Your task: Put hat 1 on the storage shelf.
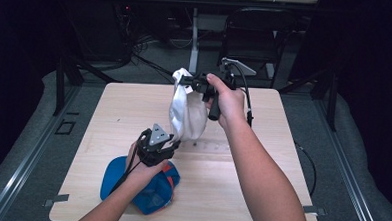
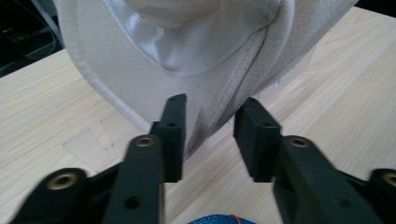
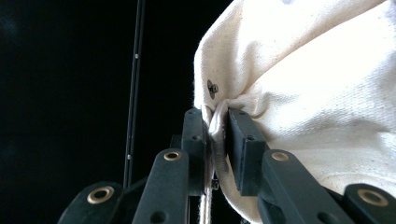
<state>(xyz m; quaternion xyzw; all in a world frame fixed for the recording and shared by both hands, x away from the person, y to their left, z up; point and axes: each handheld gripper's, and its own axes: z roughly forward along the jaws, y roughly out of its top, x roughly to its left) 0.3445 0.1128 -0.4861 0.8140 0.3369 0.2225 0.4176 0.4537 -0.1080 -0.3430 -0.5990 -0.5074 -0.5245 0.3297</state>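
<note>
A white cap (image 1: 186, 110) hangs above the wooden table (image 1: 265, 188), its cream cloth close up in the right gripper view (image 3: 308, 93). My right gripper (image 1: 187, 81) is shut on a pinched fold at the cap's top edge (image 3: 215, 114). My left gripper (image 1: 175, 139) sits at the cap's lower end. In the left gripper view the cap's bottom edge (image 2: 205, 121) lies between the jaws (image 2: 210, 105), which stand apart on either side of it. A blue cap with orange trim (image 1: 153, 191) lies on the table under the left hand.
A clear flat plastic piece (image 2: 88, 140) lies on the table below the white cap. Beyond the far edge are a black chair (image 1: 257, 33), a desk leg and cables on the floor. The table's right half (image 1: 282, 144) is bare wood.
</note>
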